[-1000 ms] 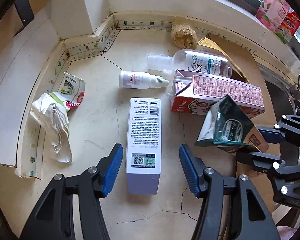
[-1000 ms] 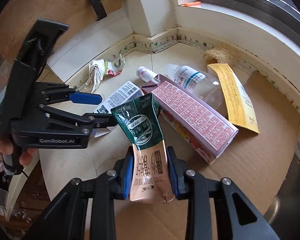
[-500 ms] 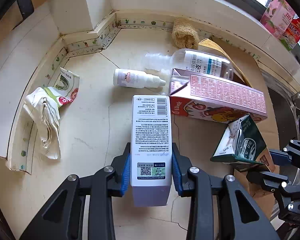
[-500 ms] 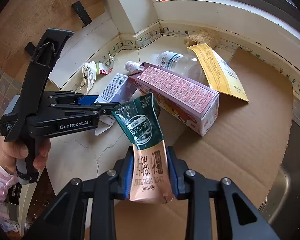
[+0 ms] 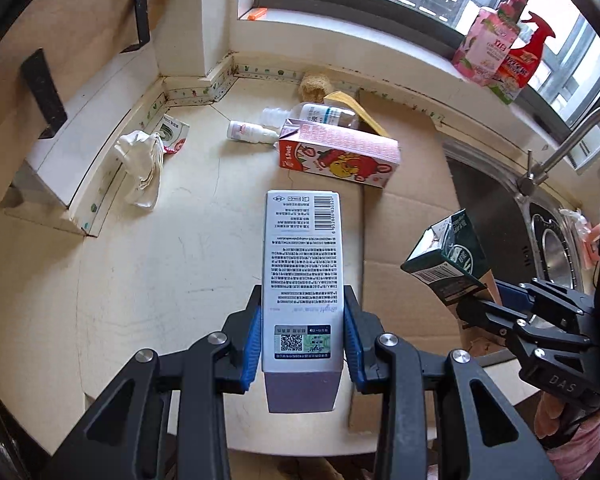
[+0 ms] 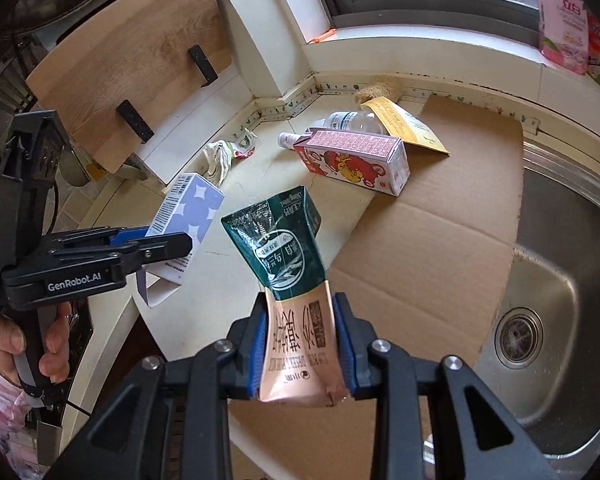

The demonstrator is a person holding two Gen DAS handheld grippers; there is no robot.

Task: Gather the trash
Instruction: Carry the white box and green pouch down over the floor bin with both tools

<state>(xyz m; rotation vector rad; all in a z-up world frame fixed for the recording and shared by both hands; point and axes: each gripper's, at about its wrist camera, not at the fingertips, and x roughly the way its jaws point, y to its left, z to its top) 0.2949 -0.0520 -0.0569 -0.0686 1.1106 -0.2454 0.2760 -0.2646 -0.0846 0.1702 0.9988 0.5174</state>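
Box (image 5: 302, 276) white, barcoded, densely printed.

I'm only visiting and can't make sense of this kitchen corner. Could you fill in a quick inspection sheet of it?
Surface: pale counter, partly under flat cardboard.
Job's things: white box and green pouch lifted; strawberry carton, two bottles, crumpled wrapper lying.
Clutter: loofah, yellow envelope.
Grippers: left claw clamps the box; right claw clamps the pouch.
Cables: nothing seen.
Surroundings: sink, faucet, window, cutting board.
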